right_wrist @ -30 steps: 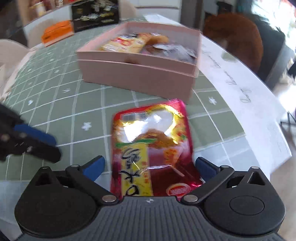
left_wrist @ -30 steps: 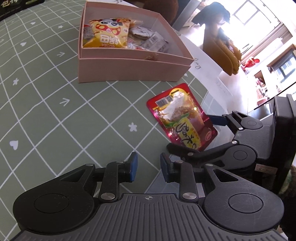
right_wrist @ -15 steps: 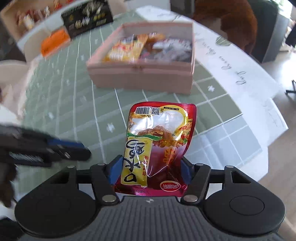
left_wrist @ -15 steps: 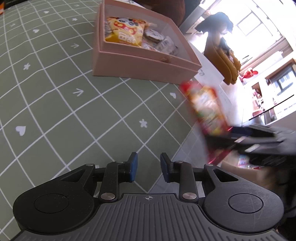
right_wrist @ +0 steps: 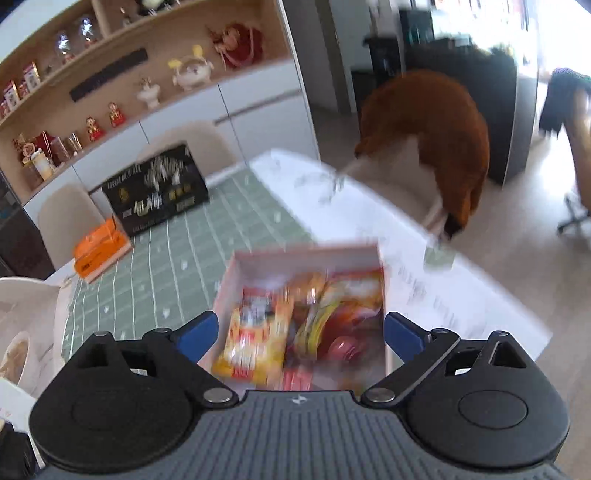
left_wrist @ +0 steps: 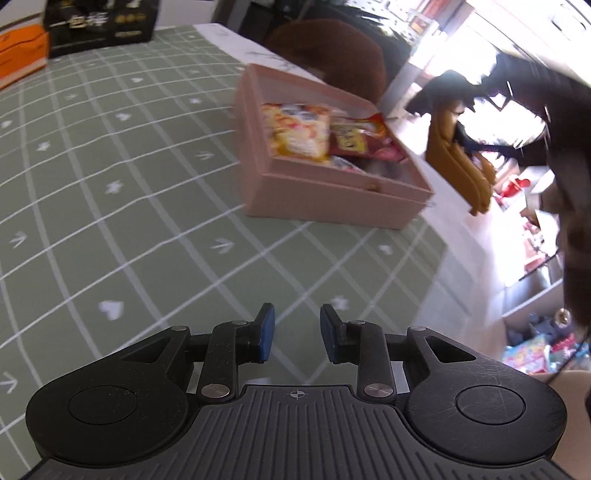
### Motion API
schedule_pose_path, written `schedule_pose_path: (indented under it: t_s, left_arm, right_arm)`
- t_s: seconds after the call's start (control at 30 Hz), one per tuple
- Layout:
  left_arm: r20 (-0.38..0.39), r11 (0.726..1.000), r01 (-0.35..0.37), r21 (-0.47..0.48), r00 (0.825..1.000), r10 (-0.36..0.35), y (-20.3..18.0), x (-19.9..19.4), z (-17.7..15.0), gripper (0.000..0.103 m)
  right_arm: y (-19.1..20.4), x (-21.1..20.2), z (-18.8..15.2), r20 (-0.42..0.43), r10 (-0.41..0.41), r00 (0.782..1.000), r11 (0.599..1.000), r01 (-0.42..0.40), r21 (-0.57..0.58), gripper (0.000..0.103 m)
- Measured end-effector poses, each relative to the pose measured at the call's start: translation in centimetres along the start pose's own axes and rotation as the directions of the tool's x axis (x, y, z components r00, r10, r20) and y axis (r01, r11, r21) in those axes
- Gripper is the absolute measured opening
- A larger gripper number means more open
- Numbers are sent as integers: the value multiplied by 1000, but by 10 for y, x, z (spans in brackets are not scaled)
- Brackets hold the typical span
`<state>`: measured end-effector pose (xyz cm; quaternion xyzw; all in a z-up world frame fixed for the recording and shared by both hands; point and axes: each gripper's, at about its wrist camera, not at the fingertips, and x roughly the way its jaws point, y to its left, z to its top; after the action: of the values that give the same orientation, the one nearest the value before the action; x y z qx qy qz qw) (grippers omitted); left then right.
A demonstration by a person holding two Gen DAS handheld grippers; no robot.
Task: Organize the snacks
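My right claw (right_wrist: pixel 299 334) is spread wide with nothing between its blue pads (right_wrist: pixel 195 334). It hangs over the near end of the pink box (right_wrist: pixel 382 266), and I look down into it past the fingers. Inside, straight ahead of the claw, the red snack packet (right_wrist: pixel 343 314) lies on the right side, and a yellow snack bag (right_wrist: pixel 255 343) sits just beside it on the left; both are blurred. Beyond the box, further out and to the left, a black carton (right_wrist: pixel 157 190) and an orange box (right_wrist: pixel 98 251) stand at the far end of the table (right_wrist: pixel 177 251), on its green checked cloth. A brown coat (right_wrist: pixel 436 136) hangs over a chair off to the right, past the table edge.

My left claw (left_wrist: pixel 293 334) is only partly apart, a narrow gap between the pads, holding nothing. It hovers low above the green cloth of the table (left_wrist: pixel 110 221). Ahead and a little to the right stands the pink box (left_wrist: pixel 332 201), well clear of the fingers, with the yellow snack bag (left_wrist: pixel 295 133) and the red snack packet (left_wrist: pixel 360 142) showing inside it side by side. Far ahead on the left are the black carton (left_wrist: pixel 101 24) and the orange box (left_wrist: pixel 22 55).
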<state>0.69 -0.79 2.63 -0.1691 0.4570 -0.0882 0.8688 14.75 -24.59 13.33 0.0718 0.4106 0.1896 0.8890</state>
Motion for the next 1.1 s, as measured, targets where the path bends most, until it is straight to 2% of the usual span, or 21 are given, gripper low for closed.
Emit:
schedule_pose_path:
  t_s: [0.07,0.2,0.37,0.47,0.53,0.57,0.6,0.67,0.77,0.93,1.0,1.1]
  left_arm:
    - [14,999,-34,7,999,34,9,3,-6,31]
    - [83,990,-128,53,989,124,17,4,-14,31]
    - [157,982,-135,133,981,114,11,18,-12,31]
    - [189,974,-147,170,975,115,6,26,-8,31]
    - [208,971,-155,183,971,116,3,32,-5,31]
    - [221,969,-168,179,967,127,1,35,-4,27]
    - [236,970,-172,173,963,129,1,38,-3,27]
    - [255,971,-173,165,959,128,-1,40,-4,28]
    - [271,968,-184,168,953,134,-3,42,-7,28]
    - [289,965,-184,185,949,125,-1,42,-12,28]
    - [292,960,-198,198,947,135,-4,44,-13,28]
    - [295,951,-219,219,944,150,-8,45,-13,28]
  right_arm:
    - [-1,7,-31,-19,4,1000,1000,-3,15,97]
    - [3,30,-93,-65,-58,996,997,62,49,97]
    - [10,49,-143,-83,-82,993,990,90,104,97]
    - [20,60,-155,-105,-136,985,988,143,57,98]
    - [26,65,-158,-90,-187,978,982,188,1,98]
    - [30,67,-160,-86,-216,973,976,214,-28,98]
    - [33,70,-162,-85,-253,964,967,248,-62,103]
    - [31,70,-163,-61,-289,955,957,287,-53,103]
    - [21,67,-163,-33,-310,950,951,310,-10,103]
    - [18,67,-164,-3,-299,954,954,299,-27,103]
    - [18,66,-170,43,-295,955,955,296,-30,103]
    - [19,65,-186,154,-274,949,958,284,-44,103]
